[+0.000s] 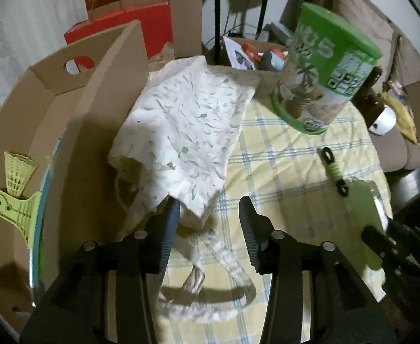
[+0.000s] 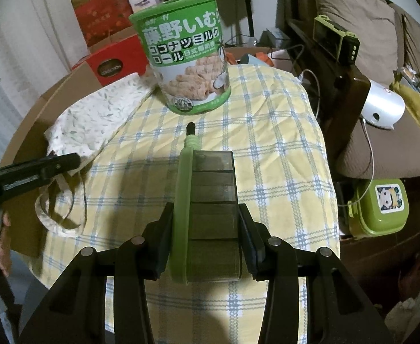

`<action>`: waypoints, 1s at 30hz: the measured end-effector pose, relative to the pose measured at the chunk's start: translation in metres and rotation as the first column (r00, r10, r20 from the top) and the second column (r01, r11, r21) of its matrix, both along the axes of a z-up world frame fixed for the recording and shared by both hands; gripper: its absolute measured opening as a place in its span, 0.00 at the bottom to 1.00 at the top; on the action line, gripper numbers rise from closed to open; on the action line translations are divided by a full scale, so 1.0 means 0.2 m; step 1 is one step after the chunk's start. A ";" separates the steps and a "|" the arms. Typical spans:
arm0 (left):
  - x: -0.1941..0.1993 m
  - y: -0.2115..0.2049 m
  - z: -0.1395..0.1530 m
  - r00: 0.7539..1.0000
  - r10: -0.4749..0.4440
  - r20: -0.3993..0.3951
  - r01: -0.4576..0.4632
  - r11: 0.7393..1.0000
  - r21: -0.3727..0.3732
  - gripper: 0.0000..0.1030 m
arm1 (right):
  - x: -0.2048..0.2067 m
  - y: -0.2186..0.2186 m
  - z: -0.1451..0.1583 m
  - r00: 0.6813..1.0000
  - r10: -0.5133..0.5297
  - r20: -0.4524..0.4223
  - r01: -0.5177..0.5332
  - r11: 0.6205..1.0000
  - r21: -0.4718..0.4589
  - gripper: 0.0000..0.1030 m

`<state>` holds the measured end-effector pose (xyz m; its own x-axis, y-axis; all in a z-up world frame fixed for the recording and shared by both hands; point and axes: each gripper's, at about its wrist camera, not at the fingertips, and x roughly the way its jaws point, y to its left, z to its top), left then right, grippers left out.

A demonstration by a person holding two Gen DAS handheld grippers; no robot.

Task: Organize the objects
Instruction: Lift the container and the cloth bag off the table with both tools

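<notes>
My right gripper [image 2: 205, 229] is shut on a green-lidded, smoky compartment box [image 2: 210, 200], held above the yellow checked tablecloth [image 2: 281, 157]; the box also shows at the right in the left wrist view [image 1: 364, 209]. A green strap with black ends [image 1: 334, 172] hangs from the box's front end. My left gripper [image 1: 208, 226] is open, its fingers either side of a corner of the white leaf-print cloth bag [image 1: 187, 132]. The bag also shows in the right wrist view [image 2: 92, 117]. A green snack can [image 2: 187, 54] stands at the table's far side.
An open cardboard box [image 1: 75, 132] stands left of the bag, with a yellow shuttlecock [image 1: 16, 172] and a green clip [image 1: 15, 212] on its wall. Red boxes [image 2: 112, 57] sit behind. A sofa, a white device [image 2: 382, 109] and a green lunch box [image 2: 379, 206] are to the right.
</notes>
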<state>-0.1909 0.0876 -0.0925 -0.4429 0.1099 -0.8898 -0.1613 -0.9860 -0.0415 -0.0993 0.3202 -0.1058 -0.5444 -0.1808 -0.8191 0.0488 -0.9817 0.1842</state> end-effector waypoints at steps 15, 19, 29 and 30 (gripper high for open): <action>0.05 0.02 0.13 0.994 -0.050 -0.098 0.059 0.994 0.090 0.01 | -0.07 -0.01 -0.01 1.000 0.021 -0.010 -0.020 0.999 0.030 0.44; 0.08 0.01 0.25 0.989 -0.060 -0.134 0.078 0.988 0.130 0.01 | -0.09 -0.03 -0.05 1.000 0.013 0.023 -0.014 0.998 0.055 0.44; 0.15 -0.02 0.49 0.973 -0.074 -0.220 0.112 0.980 0.162 0.01 | -0.08 -0.05 -0.02 1.000 0.029 -0.003 -0.029 0.996 0.080 0.41; 0.15 -0.03 0.53 0.969 -0.071 -0.235 0.112 0.979 0.167 0.01 | -0.08 -0.05 0.00 0.999 0.031 -0.012 -0.030 0.996 0.079 0.41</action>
<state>-0.1612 0.0813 0.0132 -0.6109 0.3069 -0.7298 -0.2762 -0.9465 -0.1668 -0.1147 0.3096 -0.1061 -0.5502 -0.1331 -0.8244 0.0809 -0.9911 0.1060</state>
